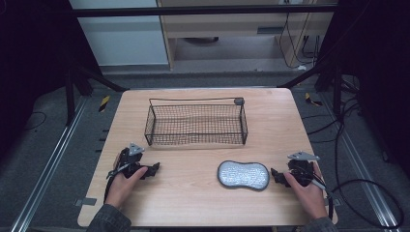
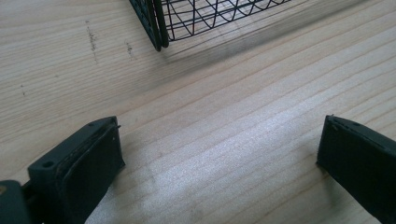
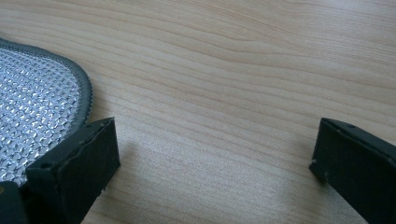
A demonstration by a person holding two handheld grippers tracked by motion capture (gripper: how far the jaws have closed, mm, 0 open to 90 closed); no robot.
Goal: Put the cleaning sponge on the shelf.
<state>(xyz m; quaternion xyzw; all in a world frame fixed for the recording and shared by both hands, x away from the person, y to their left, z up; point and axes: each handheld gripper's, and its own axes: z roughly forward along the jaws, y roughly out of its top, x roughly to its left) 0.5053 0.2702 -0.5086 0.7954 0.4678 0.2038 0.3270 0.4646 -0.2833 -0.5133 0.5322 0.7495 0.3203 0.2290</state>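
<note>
high view: black wire mesh basket (image 1: 196, 123) standing upright on the far middle of the light wooden tabletop (image 1: 193, 193), nothing inside it, bare wood showing through the mesh floor. silver quilted pad with a dark grey rim (image 1: 243, 174) lying flat on the near right part, well apart from the basket. left hand-held gripper (image 1: 153, 169) low over the near left of the tabletop, near the basket's front left corner, jaws pointing toward the middle. right hand-held gripper (image 1: 275, 175) at the near right, jaws pointing at the pad's right end, just beside it, not holding it.

left gripper view: two black jaws standing wide apart, only bare wood grain between them. bottom corner of the basket (image 2: 156, 28) at the top, open mesh wall running off to the right, apart from the jaws.

right gripper view: jaws spread wide, nothing clamped, plain wood between them. edge of the pad (image 3: 37, 107) at the left, its stitched rim curving just beside and partly behind the left jaw; contact cannot be told.
</note>
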